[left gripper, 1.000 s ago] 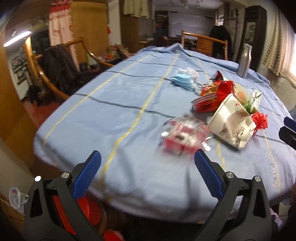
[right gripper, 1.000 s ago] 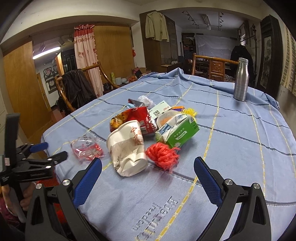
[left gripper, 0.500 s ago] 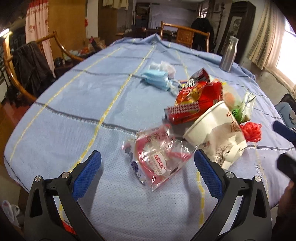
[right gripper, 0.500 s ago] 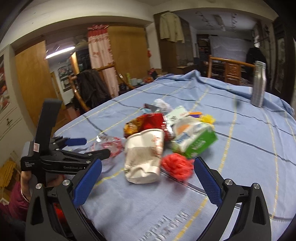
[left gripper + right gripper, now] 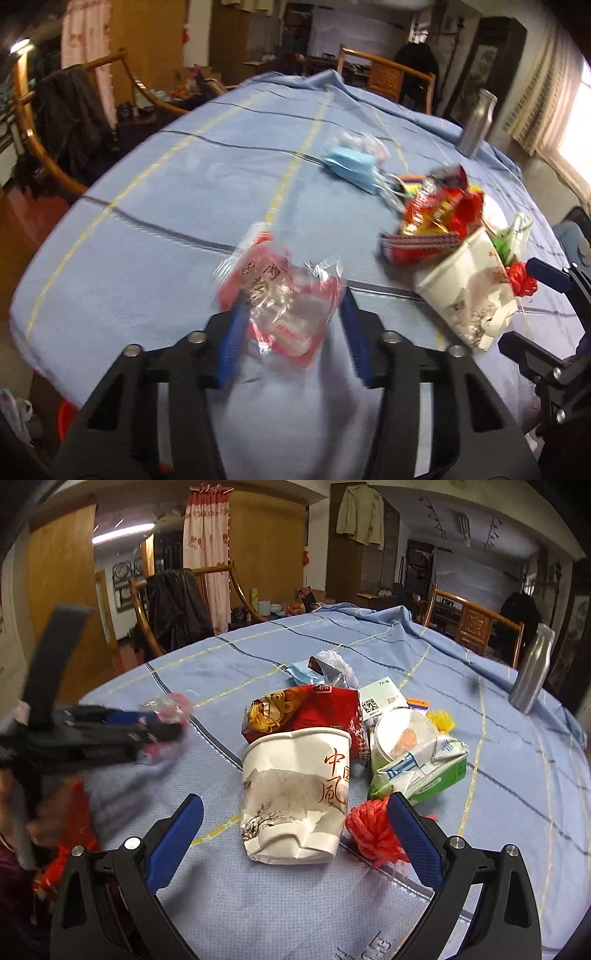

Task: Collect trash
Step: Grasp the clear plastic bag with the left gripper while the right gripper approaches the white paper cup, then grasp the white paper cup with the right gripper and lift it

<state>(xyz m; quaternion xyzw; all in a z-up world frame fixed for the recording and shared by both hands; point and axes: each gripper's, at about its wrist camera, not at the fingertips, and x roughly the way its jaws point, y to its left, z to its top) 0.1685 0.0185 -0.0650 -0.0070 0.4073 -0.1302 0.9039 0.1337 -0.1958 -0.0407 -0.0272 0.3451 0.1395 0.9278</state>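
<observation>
A crumpled clear-and-red plastic wrapper point(image 5: 273, 280) sits between the blue pads of my left gripper point(image 5: 293, 295), whose jaws are closing and pinch it from both sides near the table's front edge. From the right wrist view that left gripper point(image 5: 162, 723) is a blur at the left with the wrapper in it. My right gripper point(image 5: 293, 801) is open, its fingers on either side of a dented white paper cup point(image 5: 295, 782) lying on its side, without touching it. A red string ball point(image 5: 373, 830) lies by the right finger.
Behind the cup a pile holds a red noodle bag point(image 5: 303, 712), a green carton point(image 5: 421, 771), a round lid and a blue face mask point(image 5: 351, 166). A steel bottle point(image 5: 532, 668) stands at the far right of the blue tablecloth point(image 5: 166, 184). Wooden chairs ring the table.
My left gripper moved forward over the wrapper and its jaws went from wide open to closed around it. My right gripper came closer to the paper cup and stayed open.
</observation>
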